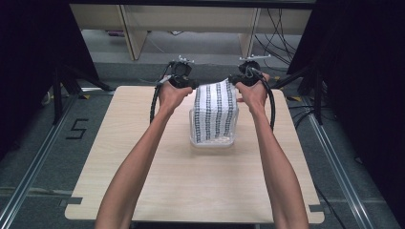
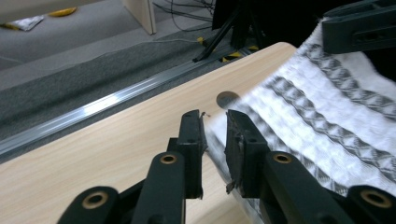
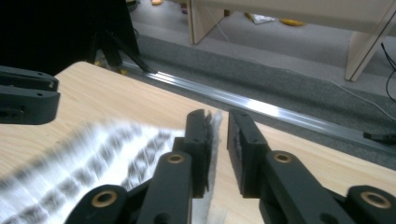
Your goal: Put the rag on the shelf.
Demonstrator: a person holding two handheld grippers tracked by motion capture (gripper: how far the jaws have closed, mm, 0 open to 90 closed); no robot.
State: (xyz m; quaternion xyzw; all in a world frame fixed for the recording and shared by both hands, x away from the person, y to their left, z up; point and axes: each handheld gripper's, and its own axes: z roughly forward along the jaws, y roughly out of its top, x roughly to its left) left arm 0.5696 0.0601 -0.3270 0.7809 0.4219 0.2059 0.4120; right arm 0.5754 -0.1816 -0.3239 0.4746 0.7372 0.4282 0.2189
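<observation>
A white cloth (image 1: 216, 107) with dark patterned stripes hangs stretched between my two grippers and drapes down over a clear plastic container (image 1: 212, 142) at the table's middle. My left gripper (image 1: 190, 84) is at the cloth's upper left corner and my right gripper (image 1: 234, 80) at its upper right. In the left gripper view the jaws of the left gripper (image 2: 215, 123) stand slightly apart with the blurred cloth (image 2: 327, 116) edge in the gap. In the right gripper view the right gripper (image 3: 218, 121) also shows a narrow gap, and the cloth (image 3: 93, 158) edge lies against one pad.
The light wooden table (image 1: 143, 157) has bare surface around the container. A round hole (image 2: 227, 98) marks the tabletop near the far edge. Beyond the table lie a metal floor rail (image 3: 280, 109), grey carpet, shelf legs, tripods and cables.
</observation>
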